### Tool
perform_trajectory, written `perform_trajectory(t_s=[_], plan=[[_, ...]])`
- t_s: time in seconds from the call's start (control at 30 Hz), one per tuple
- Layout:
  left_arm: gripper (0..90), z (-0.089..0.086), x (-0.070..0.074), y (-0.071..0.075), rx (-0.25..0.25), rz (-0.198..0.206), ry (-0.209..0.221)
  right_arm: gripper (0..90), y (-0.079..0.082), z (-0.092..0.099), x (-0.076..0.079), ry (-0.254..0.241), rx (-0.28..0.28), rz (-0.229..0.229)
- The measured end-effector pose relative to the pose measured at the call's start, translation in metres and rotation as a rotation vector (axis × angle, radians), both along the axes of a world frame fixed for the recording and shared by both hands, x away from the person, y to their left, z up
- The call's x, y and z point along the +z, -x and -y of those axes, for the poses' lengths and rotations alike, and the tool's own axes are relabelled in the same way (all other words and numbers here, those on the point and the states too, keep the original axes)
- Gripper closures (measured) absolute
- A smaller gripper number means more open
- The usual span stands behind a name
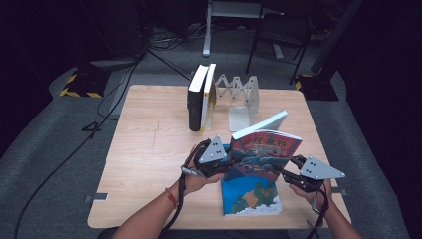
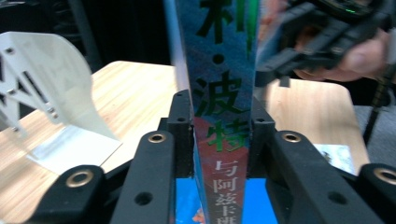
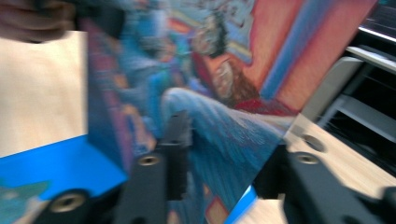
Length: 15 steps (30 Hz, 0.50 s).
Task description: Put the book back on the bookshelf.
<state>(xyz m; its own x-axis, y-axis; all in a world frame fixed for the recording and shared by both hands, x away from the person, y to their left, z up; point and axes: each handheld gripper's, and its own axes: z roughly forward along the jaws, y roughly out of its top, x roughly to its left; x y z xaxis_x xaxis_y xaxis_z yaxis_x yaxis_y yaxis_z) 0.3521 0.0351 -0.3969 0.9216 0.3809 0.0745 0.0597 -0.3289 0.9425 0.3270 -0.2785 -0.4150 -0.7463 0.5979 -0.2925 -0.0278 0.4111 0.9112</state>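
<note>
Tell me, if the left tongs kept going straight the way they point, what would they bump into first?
The left tongs are shut on the book's spine, so they carry it along. Straight past the book come the right tongs and the hand holding them, probably first, though depth is hard to judge.

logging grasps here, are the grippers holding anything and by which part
Both hold the colourful book, lifted above a blue book. The left gripper clamps its spine edge; the right gripper grips the opposite edge, across the covers.
</note>
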Motion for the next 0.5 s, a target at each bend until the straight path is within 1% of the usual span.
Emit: perform_trajectory(t_s=[0.03, 0.1, 0.13, 0.17, 0.3, 0.33, 0.43, 0.5], plan=[[72.1, 0.001, 0.000, 0.002, -0.016, 0.000, 0.001, 57.4, -0.001, 0.001, 0.001, -0.003, -0.022, 0.000], [73.0, 0.002, 0.000, 0.004, -0.030, -0.001, -0.001, 50.7, -0.004, 0.004, 0.002, -0.025, -0.057, -0.002], [73.3, 0.002, 0.000, 0.004, -0.030, -0.001, -0.001, 50.7, -0.004, 0.004, 0.002, -0.025, -0.057, -0.002], [73.3, 0.003, 0.000, 0.006, -0.036, 0.006, -0.004, 44.7, -0.008, 0.008, 0.002, -0.043, -0.104, -0.009], [73.3, 0.004, -0.001, 0.007, -0.046, 0.003, 0.000, 36.2, -0.017, 0.014, 0.002, -0.064, -0.115, -0.042], [73.3, 0.004, -0.001, 0.007, -0.046, 0.003, 0.000, 36.2, -0.017, 0.014, 0.002, -0.064, -0.115, -0.042], [73.2, 0.003, -0.001, 0.006, -0.044, -0.002, 0.004, 33.2, -0.025, 0.014, 0.002, -0.065, -0.106, -0.049], [73.1, 0.002, -0.001, 0.006, -0.043, -0.006, 0.010, 32.7, -0.030, 0.013, 0.002, -0.070, -0.094, -0.063]])
